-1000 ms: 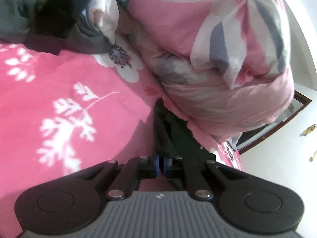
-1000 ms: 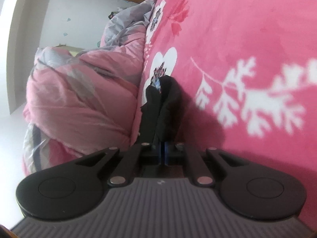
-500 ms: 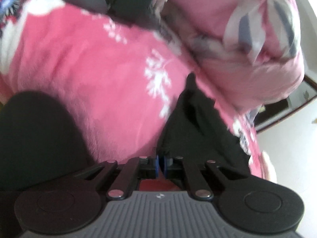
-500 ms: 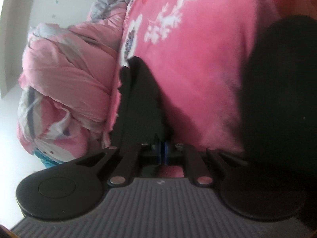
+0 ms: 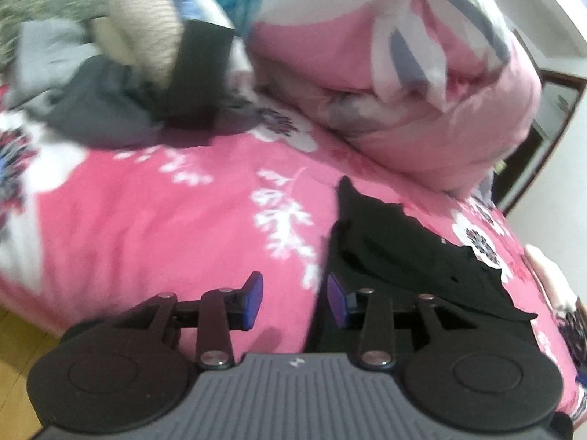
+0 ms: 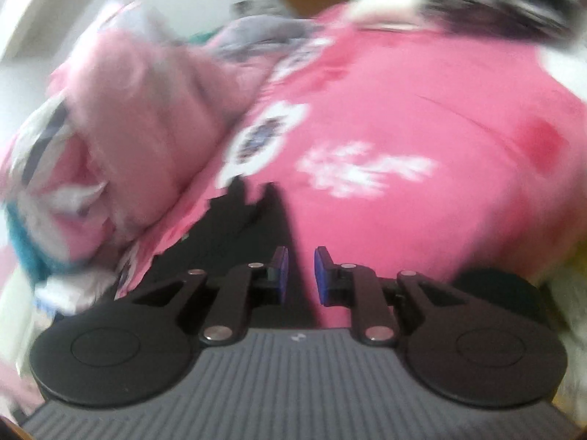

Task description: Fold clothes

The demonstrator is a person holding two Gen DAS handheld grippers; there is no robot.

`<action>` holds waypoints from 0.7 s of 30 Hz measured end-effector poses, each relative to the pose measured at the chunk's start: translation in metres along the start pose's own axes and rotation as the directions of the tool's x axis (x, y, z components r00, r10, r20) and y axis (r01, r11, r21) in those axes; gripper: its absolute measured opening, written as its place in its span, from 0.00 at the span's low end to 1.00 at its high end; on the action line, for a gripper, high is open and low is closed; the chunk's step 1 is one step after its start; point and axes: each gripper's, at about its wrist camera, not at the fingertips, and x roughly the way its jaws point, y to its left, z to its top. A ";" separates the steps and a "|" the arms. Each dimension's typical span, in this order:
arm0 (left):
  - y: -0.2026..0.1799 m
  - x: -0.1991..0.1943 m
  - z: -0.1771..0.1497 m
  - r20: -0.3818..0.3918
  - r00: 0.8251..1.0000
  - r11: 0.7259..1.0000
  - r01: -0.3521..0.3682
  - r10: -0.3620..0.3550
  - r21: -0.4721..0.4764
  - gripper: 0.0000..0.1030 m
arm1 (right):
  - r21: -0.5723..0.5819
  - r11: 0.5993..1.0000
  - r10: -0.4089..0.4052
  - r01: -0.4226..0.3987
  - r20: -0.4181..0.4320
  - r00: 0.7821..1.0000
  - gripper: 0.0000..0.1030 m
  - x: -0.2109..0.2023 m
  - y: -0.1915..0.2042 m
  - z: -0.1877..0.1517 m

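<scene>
Black garment (image 5: 400, 256) lay crumpled and flat on the pink bed (image 5: 165, 227), apparently near its edge. Left gripper (image 5: 295, 299) and right gripper (image 6: 301, 275) had just been opening, jaws apart, nothing clamped.

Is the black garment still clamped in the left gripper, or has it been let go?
Let go. The left gripper has just been opening, its blue pads apart over pink bedspread; the black garment lies beside its right pad.
</scene>
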 end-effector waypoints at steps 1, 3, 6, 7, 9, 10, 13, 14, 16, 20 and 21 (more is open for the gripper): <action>-0.008 0.010 0.005 -0.017 1.000 1.000 -0.005 0.005 0.012 0.36 | -0.064 0.998 0.026 -0.027 -0.021 0.999 0.15 0.013 0.018 -0.001; -0.023 0.034 0.017 -0.066 0.997 0.999 -0.034 0.034 0.006 0.36 | -0.195 0.975 0.088 -0.102 -0.080 0.993 0.15 0.039 0.059 -0.005; -0.035 0.058 0.025 -0.089 0.996 1.000 -0.016 0.014 -0.025 0.36 | -0.386 0.891 0.168 -0.239 -0.208 0.964 0.15 0.086 0.128 -0.024; -0.039 0.063 0.025 -0.078 0.997 1.000 -0.003 0.002 -0.022 0.36 | -0.442 0.851 0.186 -0.284 -0.254 0.949 0.15 0.102 0.151 -0.032; -0.050 0.064 0.022 -0.020 1.000 0.999 -0.015 0.016 0.028 0.36 | -0.540 0.766 0.190 -0.349 -0.329 0.925 0.15 0.132 0.193 -0.049; -0.057 0.064 0.019 0.014 1.000 0.998 -0.026 0.025 0.063 0.36 | -0.573 0.735 0.175 -0.362 -0.356 0.918 0.15 0.145 0.209 -0.058; -0.077 0.062 0.002 0.084 0.996 0.977 -0.034 0.017 0.213 0.36 | -0.622 0.661 0.135 -0.419 -0.450 0.882 0.15 0.178 0.243 -0.081; -0.082 0.063 -0.004 0.089 0.996 0.966 -0.028 0.005 0.257 0.37 | -0.629 0.646 0.118 -0.433 -0.478 0.870 0.15 0.187 0.251 -0.087; -0.089 0.070 -0.014 0.061 0.998 0.948 -0.008 -0.012 0.319 0.38 | -0.635 0.635 0.063 -0.440 -0.525 0.849 0.15 0.208 0.260 -0.094; -0.083 0.081 -0.024 0.018 1.000 0.941 -0.007 0.001 0.339 0.37 | -0.586 0.685 0.030 -0.433 -0.571 0.820 0.11 0.242 0.263 -0.083; -0.081 0.082 -0.025 0.014 1.000 0.941 -0.001 -0.003 0.338 0.37 | -0.561 0.710 0.037 -0.426 -0.575 0.818 0.10 0.250 0.264 -0.075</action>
